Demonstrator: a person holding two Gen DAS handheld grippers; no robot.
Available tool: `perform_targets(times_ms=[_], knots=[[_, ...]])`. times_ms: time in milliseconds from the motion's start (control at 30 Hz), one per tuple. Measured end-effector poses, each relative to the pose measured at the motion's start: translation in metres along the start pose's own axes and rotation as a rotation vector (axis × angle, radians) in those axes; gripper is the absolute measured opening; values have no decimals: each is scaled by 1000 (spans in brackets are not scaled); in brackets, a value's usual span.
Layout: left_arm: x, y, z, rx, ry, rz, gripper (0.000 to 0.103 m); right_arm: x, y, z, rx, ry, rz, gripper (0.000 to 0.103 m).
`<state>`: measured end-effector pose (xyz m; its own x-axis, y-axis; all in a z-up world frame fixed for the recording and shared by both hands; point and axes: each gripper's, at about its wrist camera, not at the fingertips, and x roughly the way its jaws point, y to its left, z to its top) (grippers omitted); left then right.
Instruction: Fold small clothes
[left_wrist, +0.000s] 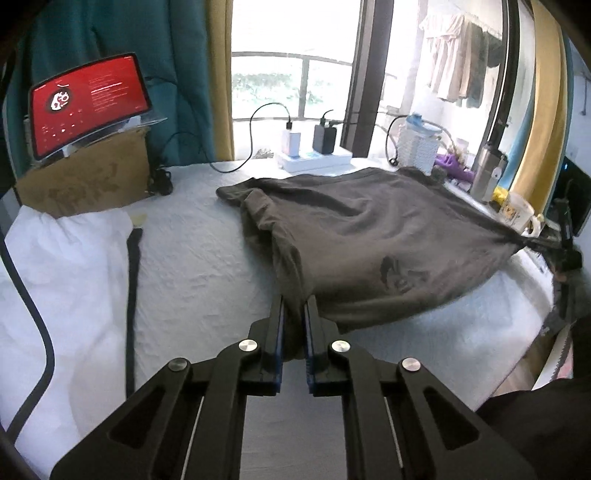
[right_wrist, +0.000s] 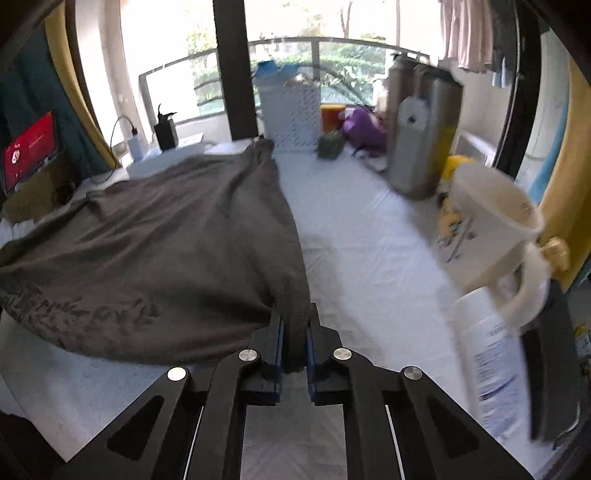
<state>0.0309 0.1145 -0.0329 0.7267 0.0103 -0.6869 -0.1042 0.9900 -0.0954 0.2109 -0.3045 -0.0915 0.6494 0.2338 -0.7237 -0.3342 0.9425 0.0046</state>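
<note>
I had both pairs of fingers pinched nearly together on the dark grey T-shirt, each with a bunched corner of soft jersey squeezed between its blue pads. My left gripper held the nearer left corner; the cloth ran up and away from its tips in a loose, rumpled sheet, stretched taut toward the far right, where my right gripper showed as a thin black shape clamped on the other corner. Just beyond my left fingertips a faded darker print marked the fabric. The near edge hung lifted off the white, pebbly-textured table cover, while the far part of the shirt lay on it.

From the right wrist, my right gripper had a thick fold of the same T-shirt wedged between its black, angular fingers, the cloth billowing away to the left of the tips in broad soft creases.

To the right of those fingers stood a rounded cream mug with a looped handle, and past it a brushed steel flask, cylindrical and matte. Straight ahead sat a white lattice basket.

Left of my left fingers lay crumpled white fabric, and behind it a brown cardboard box carrying a glossy red-lit tablet.
</note>
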Motion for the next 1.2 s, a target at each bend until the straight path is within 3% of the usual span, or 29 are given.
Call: perform_targets(times_ms=[100, 200, 300, 400, 533, 800, 833, 900, 967, 1200], knots=[[18, 9, -12, -14, 63, 21, 8, 3, -3, -3, -1, 9, -31, 7], [34, 17, -32, -28, 144, 29, 7, 12, -12, -17, -3, 54, -116, 4], [42, 25, -49, -17, 211, 83, 7, 12, -26, -34, 42, 61, -101, 4], [37, 32, -51, -43, 218, 75, 12, 6, -27, -37, 38, 67, -118, 4], [35, 32, -48, -19, 229, 126, 12, -3, -25, -33, 58, 34, -118, 4], [25, 36, -26, -66, 146, 115, 13, -7, 1, -15, 20, 9, -104, 4], [26, 35, -23, -65, 143, 111, 15, -7, 4, -12, 16, 7, -105, 4], [27, 31, -18, -60, 127, 105, 40, -6, 10, -7, 7, 0, -102, 4], [27, 28, -14, -61, 109, 95, 53, -5, 14, -4, 3, 2, -96, 4], [35, 15, -5, -42, 84, 68, 59, 6, 29, 4, -24, 24, -71, 4]])
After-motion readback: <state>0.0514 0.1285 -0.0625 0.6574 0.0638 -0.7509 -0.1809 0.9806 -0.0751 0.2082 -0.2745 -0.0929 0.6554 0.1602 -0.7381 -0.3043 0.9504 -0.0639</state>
